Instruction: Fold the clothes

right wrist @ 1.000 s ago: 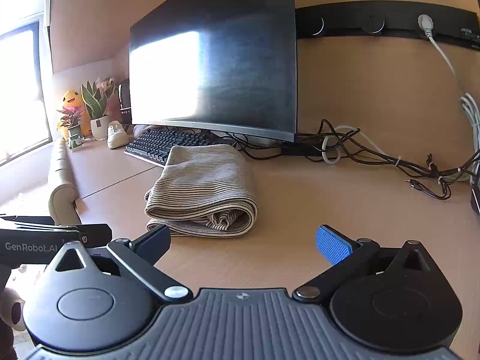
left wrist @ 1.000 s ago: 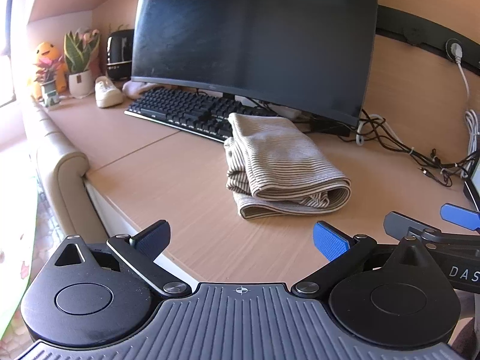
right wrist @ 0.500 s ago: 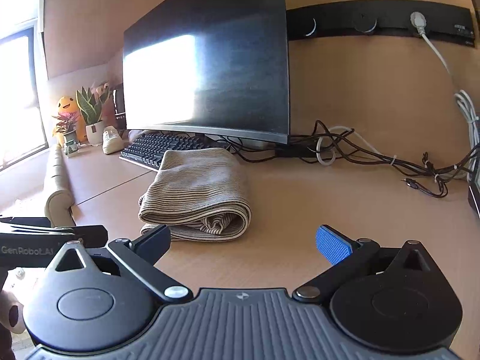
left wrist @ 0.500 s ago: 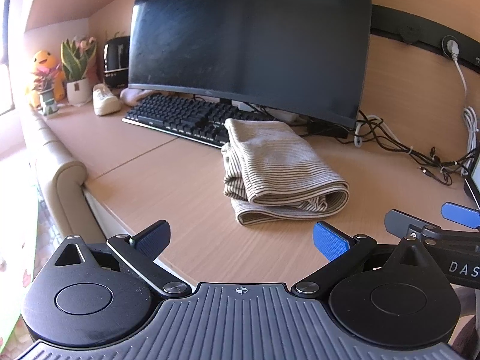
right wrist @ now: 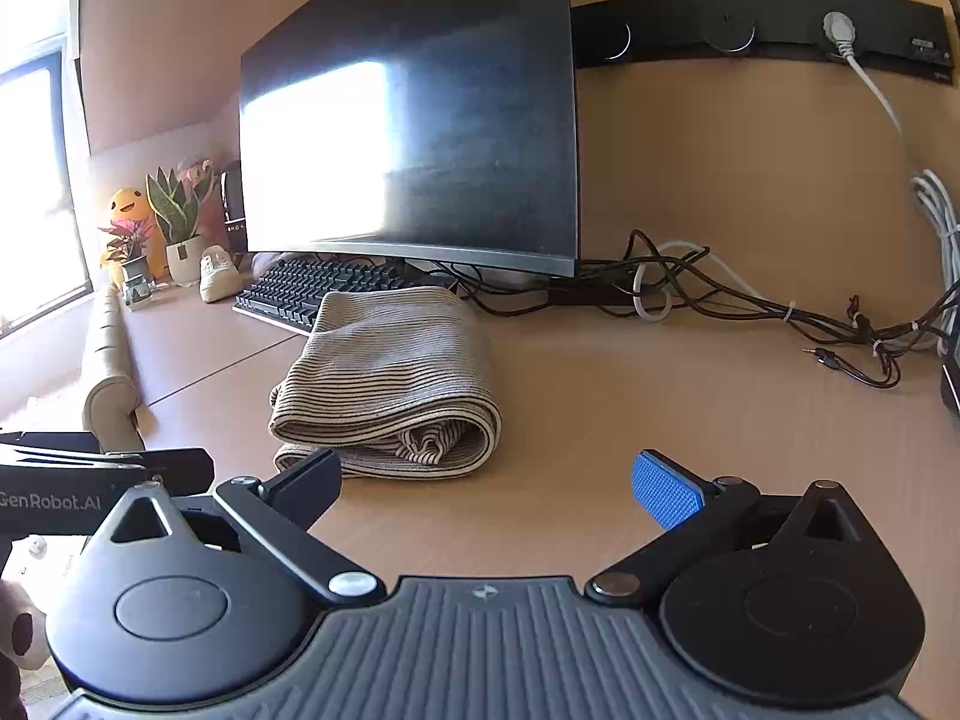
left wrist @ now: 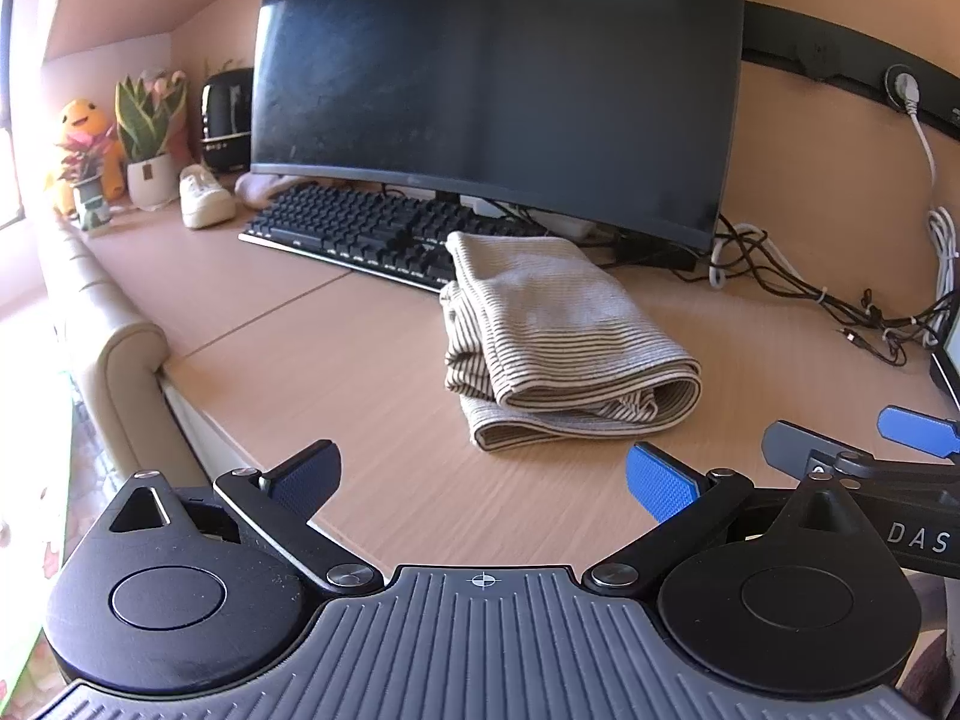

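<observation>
shirt (left wrist: pixel 558 330) folded, lying just in front of keyboard (left wrist: pixel 360 231) | left gripper (left wrist: pixel 480 480) and right gripper (right wrist: pixel 486 483) both spread wide, empty, near shirt | tip: leave bundle alone; withdraw without snagging its front edge

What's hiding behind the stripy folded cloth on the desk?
Right behind the stripy cloth sits a black keyboard, and the cloth's far edge covers the keyboard's end. Behind that stands the big dark monitor. Whatever lies under the cloth is covered.
</observation>
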### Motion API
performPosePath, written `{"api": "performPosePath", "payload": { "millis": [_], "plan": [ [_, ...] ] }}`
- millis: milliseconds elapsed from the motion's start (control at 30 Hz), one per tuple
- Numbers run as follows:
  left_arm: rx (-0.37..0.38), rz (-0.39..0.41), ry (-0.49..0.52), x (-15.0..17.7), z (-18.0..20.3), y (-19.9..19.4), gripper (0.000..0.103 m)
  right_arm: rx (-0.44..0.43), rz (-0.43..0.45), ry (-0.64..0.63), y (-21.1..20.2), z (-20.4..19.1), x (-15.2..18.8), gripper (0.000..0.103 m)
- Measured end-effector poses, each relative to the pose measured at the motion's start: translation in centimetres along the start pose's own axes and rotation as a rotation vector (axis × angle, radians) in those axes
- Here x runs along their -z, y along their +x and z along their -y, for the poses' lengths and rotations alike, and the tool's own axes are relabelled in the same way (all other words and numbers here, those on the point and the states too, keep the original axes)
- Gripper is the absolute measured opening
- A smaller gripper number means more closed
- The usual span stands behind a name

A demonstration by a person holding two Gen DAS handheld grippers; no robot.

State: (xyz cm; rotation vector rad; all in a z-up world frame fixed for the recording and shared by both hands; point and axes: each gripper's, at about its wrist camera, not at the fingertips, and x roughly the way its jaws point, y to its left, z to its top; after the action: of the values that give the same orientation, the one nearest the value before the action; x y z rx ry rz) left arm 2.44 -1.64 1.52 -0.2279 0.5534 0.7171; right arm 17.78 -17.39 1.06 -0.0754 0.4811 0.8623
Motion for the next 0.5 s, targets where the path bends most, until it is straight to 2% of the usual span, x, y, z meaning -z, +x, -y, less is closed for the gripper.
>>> {"api": "performPosePath", "payload": {
  "millis": [500],
  "plan": [
    [0.000,-0.002,0.002,0.08,-0.14,-0.05,0.103,-0.006,-0.006,0.006,0.05,0.34,-0.02,0.103]
  ]
}}
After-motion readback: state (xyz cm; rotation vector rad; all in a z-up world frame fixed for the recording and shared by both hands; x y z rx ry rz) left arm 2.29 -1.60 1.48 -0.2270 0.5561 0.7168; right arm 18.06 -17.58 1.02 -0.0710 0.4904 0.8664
